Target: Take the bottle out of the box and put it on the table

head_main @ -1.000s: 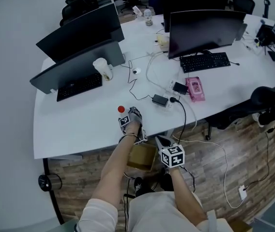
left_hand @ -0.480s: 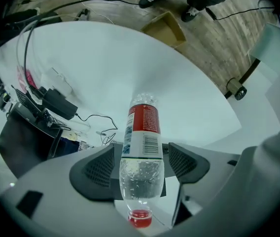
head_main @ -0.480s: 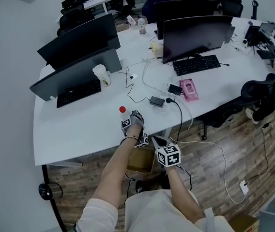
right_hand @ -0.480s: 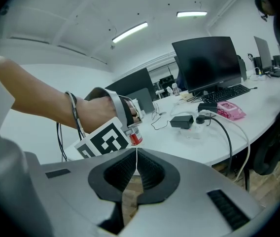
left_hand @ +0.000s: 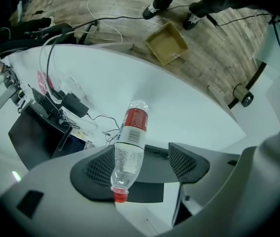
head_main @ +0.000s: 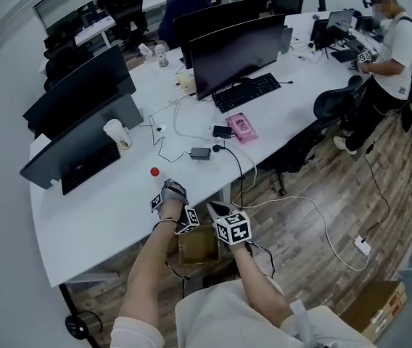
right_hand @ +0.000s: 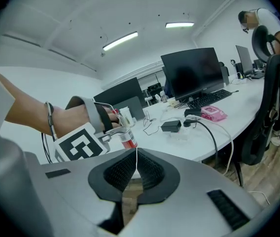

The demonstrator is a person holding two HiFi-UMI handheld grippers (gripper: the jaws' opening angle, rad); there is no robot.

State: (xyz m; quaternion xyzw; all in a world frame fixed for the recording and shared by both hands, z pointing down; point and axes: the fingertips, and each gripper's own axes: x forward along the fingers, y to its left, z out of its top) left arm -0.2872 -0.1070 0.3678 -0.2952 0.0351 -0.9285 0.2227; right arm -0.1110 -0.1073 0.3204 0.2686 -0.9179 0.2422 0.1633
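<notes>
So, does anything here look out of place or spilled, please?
Nothing stands out. The bottle stands upright on the table, cap on, inside the open left claw; nothing is spilled. The box sits on the floor.

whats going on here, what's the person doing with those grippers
A person holds a gripper in each hand at a white table. The left gripper has its jaws apart on either side of a red-capped plastic bottle, which stands upright on the table near its edge. The right gripper is held off the table's edge, jaws together and empty. The open cardboard box sits on the floor below.
</notes>
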